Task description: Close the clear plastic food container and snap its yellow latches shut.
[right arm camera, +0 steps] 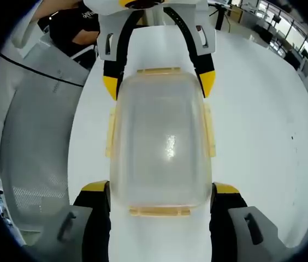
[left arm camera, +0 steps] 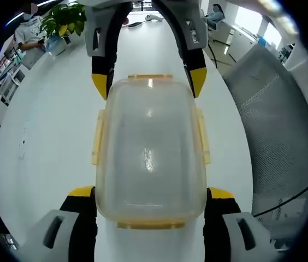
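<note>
Left gripper view: lidded clear container [left arm camera: 149,150], contents unclear.

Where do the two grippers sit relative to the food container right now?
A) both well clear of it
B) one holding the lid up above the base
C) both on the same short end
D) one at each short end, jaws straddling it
D: in the left gripper view the left gripper straddles the container's near end and the right gripper straddles the far end.

No legible text, no labels, brands, numbers or signs readable in either gripper view
</note>
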The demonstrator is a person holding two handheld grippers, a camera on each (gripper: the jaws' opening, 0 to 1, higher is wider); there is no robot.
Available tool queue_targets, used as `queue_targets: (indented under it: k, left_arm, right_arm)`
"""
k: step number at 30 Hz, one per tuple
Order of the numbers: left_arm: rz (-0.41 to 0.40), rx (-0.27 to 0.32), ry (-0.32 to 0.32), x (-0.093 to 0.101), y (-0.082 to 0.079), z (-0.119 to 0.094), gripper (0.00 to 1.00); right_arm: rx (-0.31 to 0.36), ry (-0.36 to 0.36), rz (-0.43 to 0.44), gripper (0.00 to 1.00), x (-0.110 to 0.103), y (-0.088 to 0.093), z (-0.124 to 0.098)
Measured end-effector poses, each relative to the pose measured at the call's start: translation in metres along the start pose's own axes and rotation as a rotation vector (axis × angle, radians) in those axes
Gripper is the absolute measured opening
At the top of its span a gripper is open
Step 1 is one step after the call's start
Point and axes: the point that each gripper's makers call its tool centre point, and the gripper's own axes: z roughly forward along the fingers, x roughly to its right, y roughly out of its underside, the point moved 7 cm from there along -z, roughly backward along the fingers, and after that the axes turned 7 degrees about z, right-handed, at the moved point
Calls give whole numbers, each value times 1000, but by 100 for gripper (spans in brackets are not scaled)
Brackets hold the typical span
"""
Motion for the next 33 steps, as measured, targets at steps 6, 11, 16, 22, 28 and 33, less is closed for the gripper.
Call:
queue_targets:
  k: [6,11,16,22,28,33]
  left_arm:
    - [0,-7,4,-13,2,0,78]
    - [-13,6,4,-25,2,1,78]
    - [-30,11,14,-35,4,3,79]
    - [-23,-1,19,-48,4,4,79]
    - [-25,-3,18,-60,4,5,79]
    - [-25,-4,19,-64,3,5,79]
  right_arm:
    - [-4,1,-1,71,11,-2,-1]
    - [-16,0,-6,71,25,-4,-2]
    - [-18,-2,-10,71,32,-4,-4]
    - [-5,-3,-2,71,44,-4,-5]
    - [-1,-2,-2,71,56,-3,-7]
    - [-4,-4,-2,72,61,-3,-8]
